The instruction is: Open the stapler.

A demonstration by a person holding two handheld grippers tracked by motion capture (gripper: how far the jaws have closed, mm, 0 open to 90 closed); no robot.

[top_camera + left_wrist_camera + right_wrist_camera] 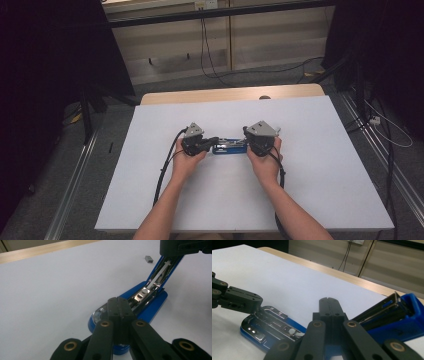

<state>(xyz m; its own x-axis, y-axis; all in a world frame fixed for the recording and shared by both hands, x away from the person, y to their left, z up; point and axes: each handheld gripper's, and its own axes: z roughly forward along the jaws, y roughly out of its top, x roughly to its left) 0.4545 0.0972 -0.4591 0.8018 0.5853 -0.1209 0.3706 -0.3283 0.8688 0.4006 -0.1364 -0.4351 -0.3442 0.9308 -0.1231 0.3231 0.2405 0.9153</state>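
**Both hand-held grippers at an opened blue stapler**

From the high view, your left hand-held gripper (pixel 214 140) and right hand-held gripper (pixel 247 141) face each other near the middle of the white table (pixel 150 190), with the blue stapler (pixel 230 147) lying between them. Your left hand (pixel 186 161) and right hand (pixel 265 162) grip the tools from behind, and a black cable (pixel 162 172) trails back from the left one.

In your left gripper view, your jaws are pressed together with no gap, their tips resting over the stapler's (pixel 147 300) near end, beside its metal channel. A small block of staples (pixel 149 259) lies apart on the table (pixel 50 290).

In your right gripper view, your jaws are likewise closed tight and empty. The stapler's base (pixel 268 326) lies flat at left with the other gripper (pixel 258 303) touching it; its blue top arm (pixel 397 317) is raised at right.
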